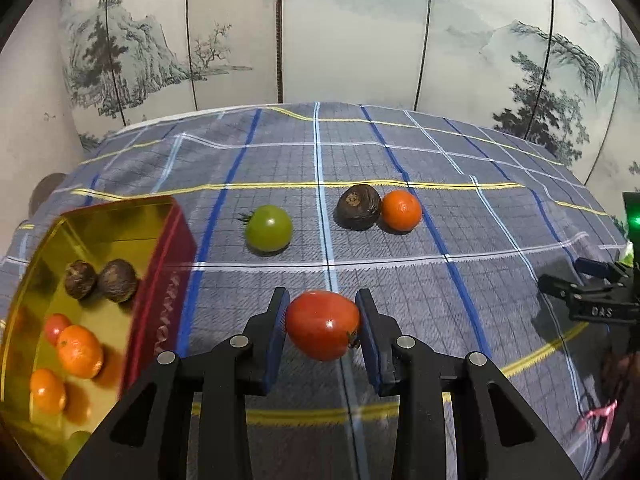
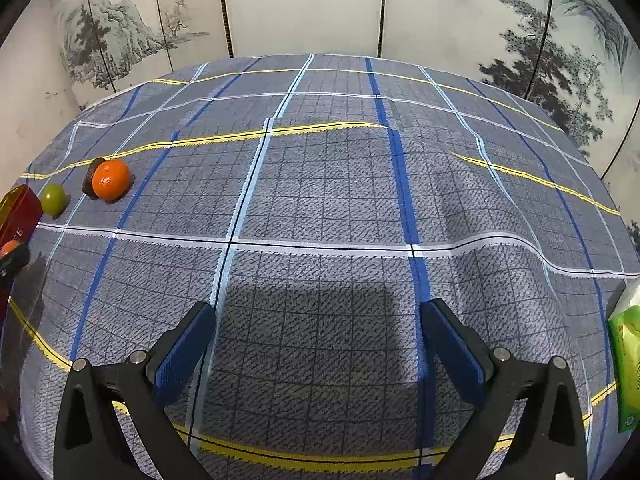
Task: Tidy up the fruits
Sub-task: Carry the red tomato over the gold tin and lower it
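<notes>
My left gripper (image 1: 322, 320) is shut on a red tomato (image 1: 322, 325), held above the plaid cloth. A gold tin with red walls (image 1: 160, 280) stands to its left and holds two brown chestnut-like fruits (image 1: 100, 278), two oranges (image 1: 79, 351) and a small red tomato (image 1: 54, 326). On the cloth beyond lie a green tomato (image 1: 268, 227), a dark brown fruit (image 1: 358, 207) and an orange (image 1: 401, 210) touching it. My right gripper (image 2: 316, 344) is open and empty over bare cloth. In its view the orange (image 2: 111, 179) and green tomato (image 2: 53, 199) lie far left.
The table is covered by a blue-grey plaid cloth (image 2: 320, 200) with wrinkles at the right. A painted folding screen (image 1: 320, 28) stands behind the table. A green packet (image 2: 628, 360) lies at the right edge. The right gripper shows at the right of the left wrist view (image 1: 560, 286).
</notes>
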Action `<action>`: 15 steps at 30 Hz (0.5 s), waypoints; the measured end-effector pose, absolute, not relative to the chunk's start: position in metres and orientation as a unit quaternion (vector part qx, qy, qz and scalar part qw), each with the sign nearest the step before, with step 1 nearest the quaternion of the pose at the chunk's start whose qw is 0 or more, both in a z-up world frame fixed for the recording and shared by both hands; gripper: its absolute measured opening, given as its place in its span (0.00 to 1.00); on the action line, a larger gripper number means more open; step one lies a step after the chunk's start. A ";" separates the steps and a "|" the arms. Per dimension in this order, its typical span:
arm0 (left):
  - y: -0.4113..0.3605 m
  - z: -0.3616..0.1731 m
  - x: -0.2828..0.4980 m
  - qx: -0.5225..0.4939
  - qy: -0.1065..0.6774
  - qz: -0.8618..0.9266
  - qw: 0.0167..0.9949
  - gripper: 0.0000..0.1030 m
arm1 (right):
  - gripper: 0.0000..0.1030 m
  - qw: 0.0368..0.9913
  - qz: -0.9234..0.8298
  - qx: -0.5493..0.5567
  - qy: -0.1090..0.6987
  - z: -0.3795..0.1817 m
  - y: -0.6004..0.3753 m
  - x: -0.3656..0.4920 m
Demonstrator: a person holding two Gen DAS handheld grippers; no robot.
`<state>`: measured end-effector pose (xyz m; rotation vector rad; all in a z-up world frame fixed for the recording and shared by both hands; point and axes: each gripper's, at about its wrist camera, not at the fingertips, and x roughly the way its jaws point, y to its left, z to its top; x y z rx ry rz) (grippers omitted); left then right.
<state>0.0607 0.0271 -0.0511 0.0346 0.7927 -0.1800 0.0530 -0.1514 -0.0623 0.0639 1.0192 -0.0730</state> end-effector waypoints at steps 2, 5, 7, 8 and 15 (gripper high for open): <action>0.030 -0.046 0.055 0.024 0.384 -0.083 0.919 0.34 | 1.00 0.872 -0.037 0.031 0.488 -0.063 -0.151 0.054; 0.036 -0.038 0.048 0.029 0.385 -0.076 0.920 0.34 | 1.00 0.871 -0.038 0.030 0.488 -0.062 -0.151 0.054; 0.043 -0.034 0.043 0.027 0.385 -0.072 0.920 0.34 | 1.00 0.871 -0.038 0.030 0.488 -0.062 -0.151 0.054; 0.047 -0.031 0.041 0.027 0.384 -0.069 0.921 0.34 | 1.00 0.871 -0.038 0.030 0.488 -0.062 -0.151 0.054; 0.073 -0.020 0.032 0.033 0.380 -0.048 0.923 0.34 | 1.00 0.871 -0.038 0.030 0.488 -0.063 -0.151 0.054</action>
